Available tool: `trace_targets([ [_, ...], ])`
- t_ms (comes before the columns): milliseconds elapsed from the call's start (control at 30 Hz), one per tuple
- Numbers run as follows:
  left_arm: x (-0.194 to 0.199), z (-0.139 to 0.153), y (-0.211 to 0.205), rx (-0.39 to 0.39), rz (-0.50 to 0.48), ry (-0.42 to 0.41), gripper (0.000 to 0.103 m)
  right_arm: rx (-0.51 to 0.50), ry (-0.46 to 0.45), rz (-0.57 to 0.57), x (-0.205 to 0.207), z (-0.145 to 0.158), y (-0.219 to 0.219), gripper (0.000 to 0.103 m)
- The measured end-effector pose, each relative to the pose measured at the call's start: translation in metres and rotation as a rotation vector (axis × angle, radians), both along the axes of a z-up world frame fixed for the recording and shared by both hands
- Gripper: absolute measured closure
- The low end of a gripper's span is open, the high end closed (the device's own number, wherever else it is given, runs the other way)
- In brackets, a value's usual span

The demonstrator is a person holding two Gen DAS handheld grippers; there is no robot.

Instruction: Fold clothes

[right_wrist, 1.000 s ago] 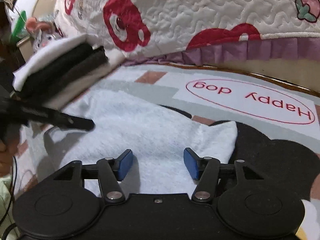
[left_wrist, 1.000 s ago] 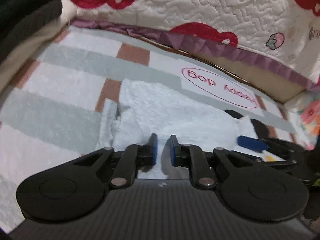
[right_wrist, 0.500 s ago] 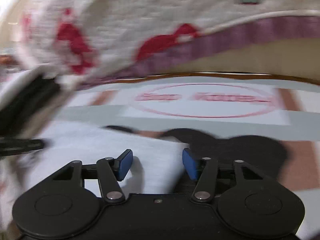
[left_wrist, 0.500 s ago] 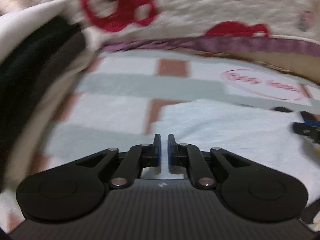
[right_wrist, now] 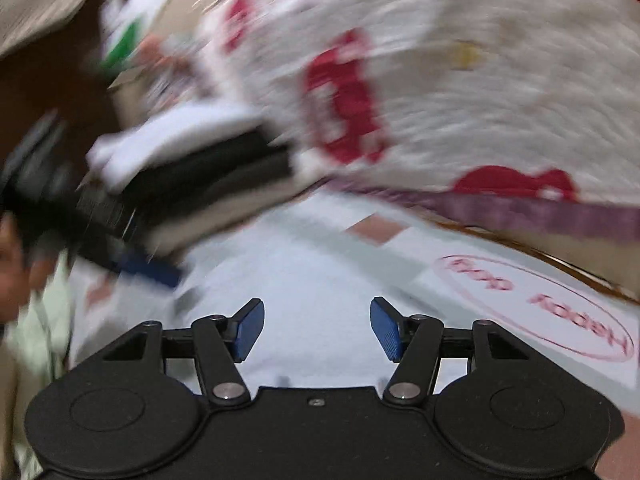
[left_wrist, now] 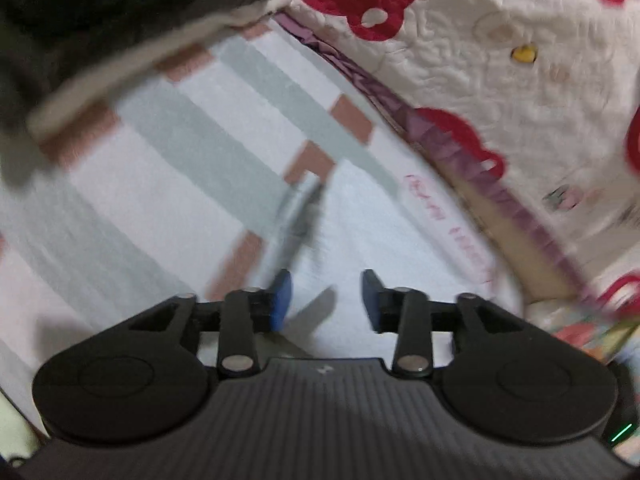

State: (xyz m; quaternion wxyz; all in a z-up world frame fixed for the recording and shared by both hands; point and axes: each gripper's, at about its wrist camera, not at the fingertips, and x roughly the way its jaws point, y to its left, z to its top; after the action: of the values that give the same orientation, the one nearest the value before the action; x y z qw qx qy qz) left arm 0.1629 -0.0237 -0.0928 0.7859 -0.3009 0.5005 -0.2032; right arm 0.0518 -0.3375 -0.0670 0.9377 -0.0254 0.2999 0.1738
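A white garment (left_wrist: 372, 224) lies flat on the checked mat (left_wrist: 168, 148), with a folded edge (left_wrist: 298, 212) raised along its left side. My left gripper (left_wrist: 326, 296) hovers open just above it, with nothing between the blue pads. In the right wrist view the same white garment (right_wrist: 316, 276) spreads below my right gripper (right_wrist: 318, 328), which is open and empty. The left gripper's blue fingertip (right_wrist: 154, 272) shows at the left over the cloth. Both views are motion-blurred.
A stack of folded dark and white clothes (right_wrist: 192, 160) sits at the mat's left end, also seen as a stack (left_wrist: 100, 20). A quilt with red bears (left_wrist: 500, 60) rises behind the mat. A "Happy dog" oval (right_wrist: 536, 308) is printed at the right. A person (right_wrist: 16, 272) is at the left edge.
My left gripper, shut half a second ago, has opened wide. Both cameras have swung sharply, and the folded stack now looms closer in the left view. The right gripper stays open.
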Motion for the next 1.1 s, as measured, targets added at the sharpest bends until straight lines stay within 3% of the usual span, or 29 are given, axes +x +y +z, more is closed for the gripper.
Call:
trace_targets([
  [100, -0.012, -0.02, -0.003, -0.06, 0.047, 0.093, 0.059, -0.174, 0.03, 0.097, -0.014, -0.009, 0.03, 0.039],
  [167, -0.017, -0.032, -0.009, -0.039, 0.079, 0.114, 0.059, -0.305, 0.044, 0.16, -0.024, -0.016, 0.049, 0.039],
  [267, -0.022, -0.046, -0.017, 0.014, 0.13, 0.104, 0.06, -0.594, 0.015, 0.234, -0.041, -0.041, 0.067, 0.04],
  [333, -0.022, -0.042, -0.021, 0.035, 0.142, 0.024, 0.06, -0.666, 0.014, 0.227, -0.045, -0.048, 0.066, 0.044],
  [433, -0.022, -0.035, -0.031, 0.141, 0.121, -0.08, 0.059, -0.654, 0.026, 0.168, -0.044, -0.048, 0.052, 0.063],
  [500, -0.022, -0.04, -0.032, 0.181, 0.118, -0.081, 0.06, -0.659, 0.032, 0.152, -0.046, -0.046, 0.046, 0.072],
  [700, -0.018, -0.045, -0.035, 0.232, 0.103, -0.093, 0.059, -0.666, 0.061, 0.091, -0.061, -0.046, 0.041, 0.078],
  [800, -0.015, -0.042, -0.019, 0.213, 0.177, -0.069, 0.058, -0.619, 0.114, 0.02, -0.059, -0.036, 0.035, 0.078],
  [900, -0.014, -0.039, 0.018, 0.114, 0.344, -0.007, 0.063, -0.54, 0.172, -0.148, -0.066, -0.019, 0.028, 0.073],
  [967, -0.013, -0.038, 0.051, 0.042, 0.439, 0.03, 0.063, -0.463, 0.198, -0.268, -0.074, -0.01, 0.017, 0.057],
  [1067, -0.003, -0.042, 0.057, -0.022, 0.325, 0.124, 0.057, -0.294, 0.209, -0.391, -0.084, 0.0, -0.004, 0.042],
  [1100, 0.0, -0.044, 0.05, -0.037, 0.258, 0.143, 0.056, -0.218, 0.205, -0.411, -0.084, 0.003, -0.012, 0.042],
])
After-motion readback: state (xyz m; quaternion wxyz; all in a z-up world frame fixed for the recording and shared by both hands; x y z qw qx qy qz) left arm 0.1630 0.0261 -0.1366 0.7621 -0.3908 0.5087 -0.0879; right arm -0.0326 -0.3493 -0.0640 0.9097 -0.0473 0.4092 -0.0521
